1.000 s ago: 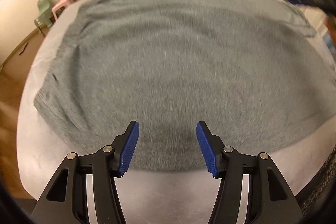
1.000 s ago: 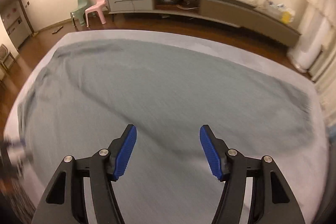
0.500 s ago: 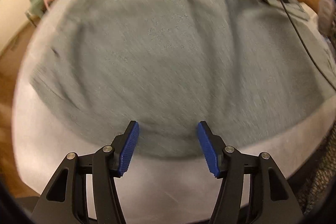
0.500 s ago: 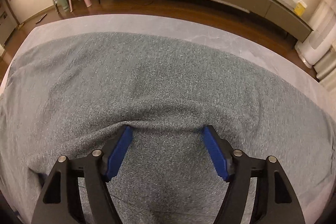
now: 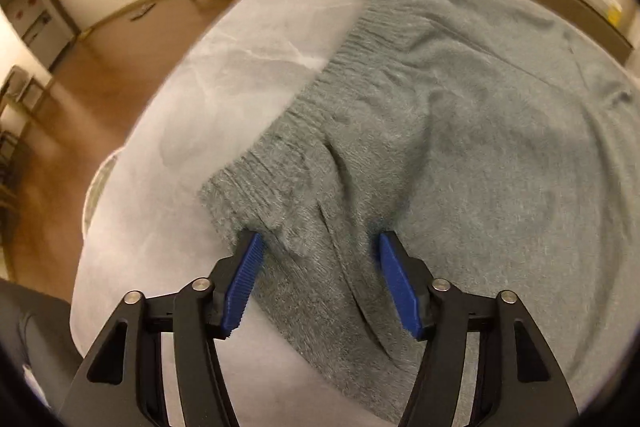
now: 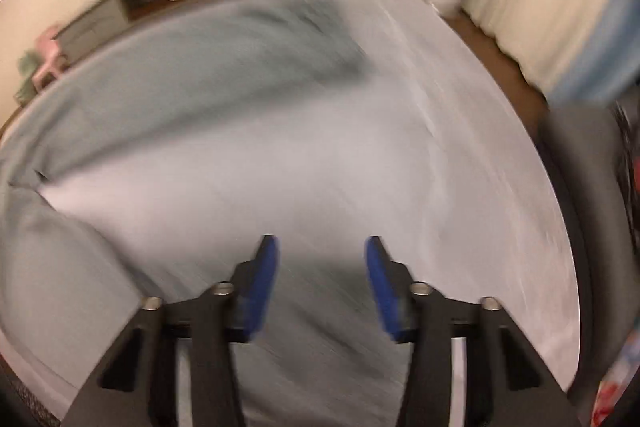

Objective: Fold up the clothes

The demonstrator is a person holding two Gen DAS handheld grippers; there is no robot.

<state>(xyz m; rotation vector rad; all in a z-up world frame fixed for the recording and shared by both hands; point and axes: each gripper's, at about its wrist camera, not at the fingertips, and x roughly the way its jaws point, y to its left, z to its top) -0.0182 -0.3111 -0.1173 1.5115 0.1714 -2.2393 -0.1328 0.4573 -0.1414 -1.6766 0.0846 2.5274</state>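
Bare tabletop [image 5: 224, 75] runs open along its left edge beside the sweater [image 5: 460, 131]. The sweater's ribbed cuff [image 5: 256, 187] lies bunched between the left claw [image 5: 318, 279] fingers, blocking that gap.

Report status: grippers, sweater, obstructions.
Left gripper open, straddling the grey sweater at its ribbed hem corner. Right gripper open over the table, view blurred. No obstructions visible.

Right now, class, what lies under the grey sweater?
The grey sweater lies spread on a pale table, bare beside its ribbed hem. Whatever the knit covers is hidden.
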